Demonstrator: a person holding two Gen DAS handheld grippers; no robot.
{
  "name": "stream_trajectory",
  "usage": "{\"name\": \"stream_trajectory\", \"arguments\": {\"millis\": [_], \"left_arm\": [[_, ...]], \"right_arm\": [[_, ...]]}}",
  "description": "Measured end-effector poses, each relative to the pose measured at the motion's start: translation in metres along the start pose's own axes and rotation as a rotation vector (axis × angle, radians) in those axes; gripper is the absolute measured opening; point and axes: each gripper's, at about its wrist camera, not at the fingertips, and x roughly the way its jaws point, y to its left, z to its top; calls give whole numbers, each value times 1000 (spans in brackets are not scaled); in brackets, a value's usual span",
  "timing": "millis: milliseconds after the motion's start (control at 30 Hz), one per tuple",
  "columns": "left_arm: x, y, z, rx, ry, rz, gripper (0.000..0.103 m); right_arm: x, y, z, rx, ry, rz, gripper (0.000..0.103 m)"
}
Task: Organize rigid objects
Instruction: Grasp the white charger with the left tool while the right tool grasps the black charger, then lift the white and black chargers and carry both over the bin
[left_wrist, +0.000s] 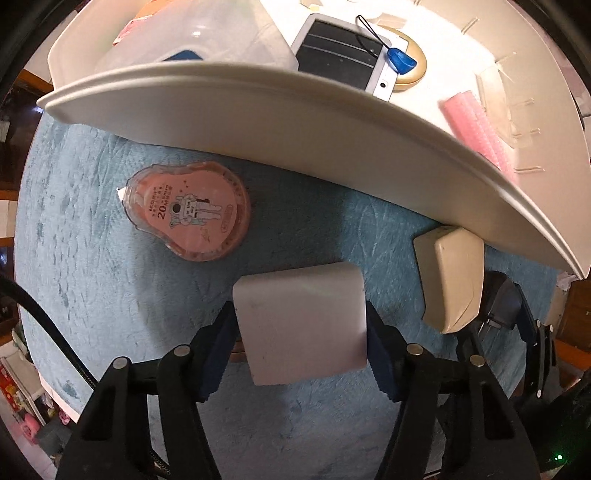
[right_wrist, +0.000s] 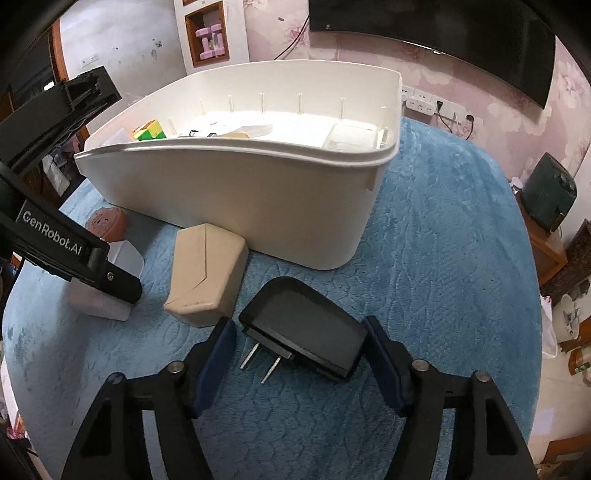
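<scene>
**White bin on blue cloth, two grippers over small objects**

White plastic forms the big bin (right_wrist: 236, 195), which stands on a worktop covered with a blue textured cloth (right_wrist: 443, 258). Inside the bin, the left wrist view shows a clear plastic box (left_wrist: 207, 40) with something blue under it, a tablet-like device (left_wrist: 343, 55) with a dark screen, a gold oval object (left_wrist: 412, 61) partly under the device, a blue tag on a black cord (left_wrist: 400, 59), a pink ribbed piece (left_wrist: 472, 122) and a clear tray (left_wrist: 506, 99). The right wrist view adds a colourful cube (right_wrist: 149, 130) at the far corner; most of the other contents are hidden there by the near wall.

Outside the bin, a beige box (right_wrist: 205, 273) lies close to its wall. The white box (left_wrist: 301, 323) sits between the pads of the left gripper (left_wrist: 301, 347), which touch both of its sides, so this gripper is grasping it. The black plug adapter (right_wrist: 306, 328) lies on the cloth between the fingers of the right gripper (right_wrist: 303, 358); one pad touches it, the other stands apart with a gap, so this gripper is released. A pink correction tape (left_wrist: 188, 212) lies alone on the cloth; its small print is hard to read.
</scene>
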Motion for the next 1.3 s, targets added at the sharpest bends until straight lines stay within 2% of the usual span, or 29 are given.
{"name": "stream_trajectory", "arguments": {"millis": [167,533,833,967,1300], "left_arm": [[-1,-2,3,0,-2,-3,62],[0,6,-8,2,8,-3,61],[6,26,-44,-25,46,-39,61],[9,34,-62,-20,72,-25,61],[18,61,-112,-27,168,-28,61]], "right_arm": [[-1,-2,0,8,4,1,65],[-9,6,-10,-38,44,-7,65],[-24,16,-25,-90,91,-26,65],[-34,22,-30,-107,96,-31,65],[-59,43,-41,-45,91,20,65]]}}
